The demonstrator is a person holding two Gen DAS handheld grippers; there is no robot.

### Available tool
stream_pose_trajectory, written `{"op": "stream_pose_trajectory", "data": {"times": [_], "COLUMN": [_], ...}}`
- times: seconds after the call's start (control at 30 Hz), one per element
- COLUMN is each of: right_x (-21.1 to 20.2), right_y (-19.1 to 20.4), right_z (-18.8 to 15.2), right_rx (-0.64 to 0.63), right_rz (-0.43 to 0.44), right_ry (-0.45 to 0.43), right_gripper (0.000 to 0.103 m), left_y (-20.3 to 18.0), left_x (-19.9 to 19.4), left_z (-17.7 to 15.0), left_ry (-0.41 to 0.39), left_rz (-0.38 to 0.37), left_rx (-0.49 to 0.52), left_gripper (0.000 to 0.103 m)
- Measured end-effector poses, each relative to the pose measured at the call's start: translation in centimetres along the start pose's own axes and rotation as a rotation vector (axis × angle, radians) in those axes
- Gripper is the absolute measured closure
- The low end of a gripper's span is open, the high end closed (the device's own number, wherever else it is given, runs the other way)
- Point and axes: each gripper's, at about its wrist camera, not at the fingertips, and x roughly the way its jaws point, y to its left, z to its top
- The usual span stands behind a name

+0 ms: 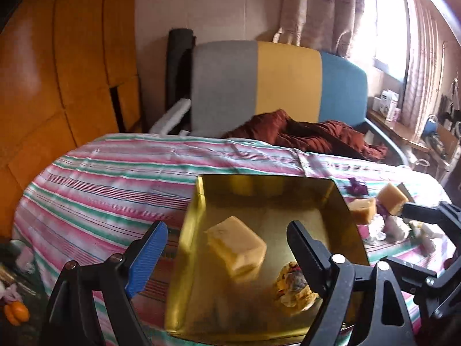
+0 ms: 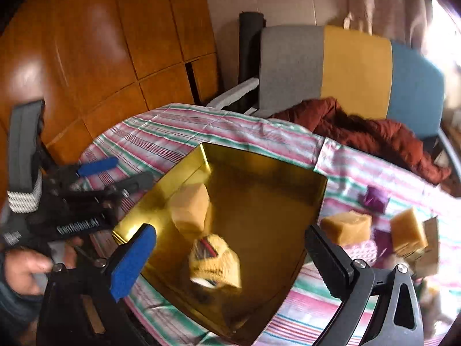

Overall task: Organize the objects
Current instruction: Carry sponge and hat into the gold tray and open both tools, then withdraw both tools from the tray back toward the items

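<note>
Both jaws wide open, empty, over gold tray (image 2: pixel 259 173) holding two packets; remaining tan blocks (image 2: pixel 347 226) lie on bench to tray's right, nearer right gripper (image 2: pixel 230 262) than left gripper (image 1: pixel 227 256).

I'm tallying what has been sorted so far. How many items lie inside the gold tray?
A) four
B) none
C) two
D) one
C: the gold tray holds a tan block and a yellow wrapped packet, while two more tan blocks sit outside on the striped cloth.
</note>
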Motion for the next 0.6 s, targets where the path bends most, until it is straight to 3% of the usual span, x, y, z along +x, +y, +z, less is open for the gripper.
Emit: {"op": "stream_pose_trajectory", "data": {"times": [0.13,0.23,0.6], "right_x": [-2.3,-3.4,-5.3], "right_y": [0.4,0.2,-3.8], "right_z": [-1.3,-2.2,-5.3], "right_rx": [-0.036,-0.048,0.11], "right_rz": [-0.115,-0.186,-0.228], "right_ry": [-0.093,-0.114,-0.095], "right_gripper": [0.0,0.0,0.0], "left_y": [-0.1,-0.4,-4.1], "left_x": [-1.6,-2.6,-2.6], "left_z": [0.1,0.0,-1.7], "left_ry": [-0.03,-0.044,0.007], "left_rz": [0.028,0.024,-0.066], "left_rx": [-0.018,-0.047,0.018], "left_gripper": [0.016,0.016,0.017]}}
